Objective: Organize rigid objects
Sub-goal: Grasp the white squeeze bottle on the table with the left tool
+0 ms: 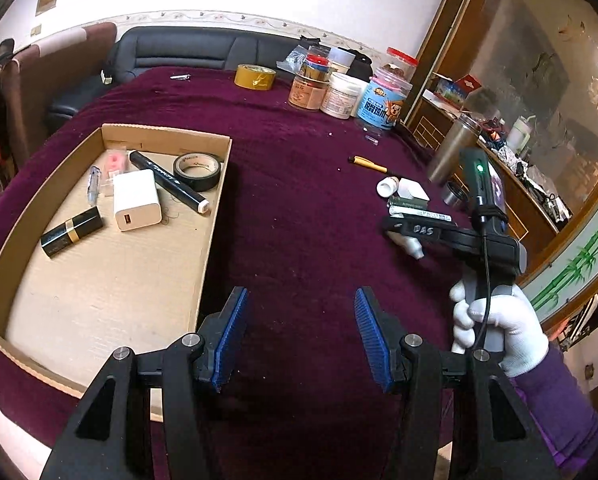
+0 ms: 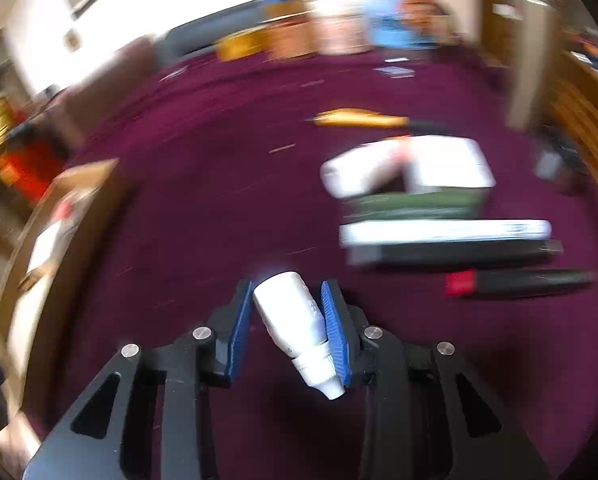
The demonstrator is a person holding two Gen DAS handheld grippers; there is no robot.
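In the right wrist view, my right gripper (image 2: pixel 286 292) is shut on a small white bottle (image 2: pixel 295 320), which lies tilted between the blue pads with its nozzle toward the camera. The left wrist view shows that same right gripper (image 1: pixel 409 232) over the maroon cloth, held by a white-gloved hand (image 1: pixel 499 332), the white bottle (image 1: pixel 414 246) peeking out beneath it. My left gripper (image 1: pixel 299 332) is open, with only cloth between its fingers. To its left sits a cardboard tray (image 1: pixel 215 200) holding a lipstick (image 1: pixel 73 231), a white charger (image 1: pixel 137 200), a black marker (image 1: pixel 169 180) and black tape (image 1: pixel 198 171).
Loose items lie on the cloth at the right: a yellow pen (image 1: pixel 369 163), a white cap-like piece (image 1: pixel 389 187) and stacked markers (image 1: pixel 419 210). Jars (image 1: pixel 341 94) and yellow tape (image 1: pixel 255 77) stand at the far edge. A cabinet (image 1: pixel 539 208) borders the right side.
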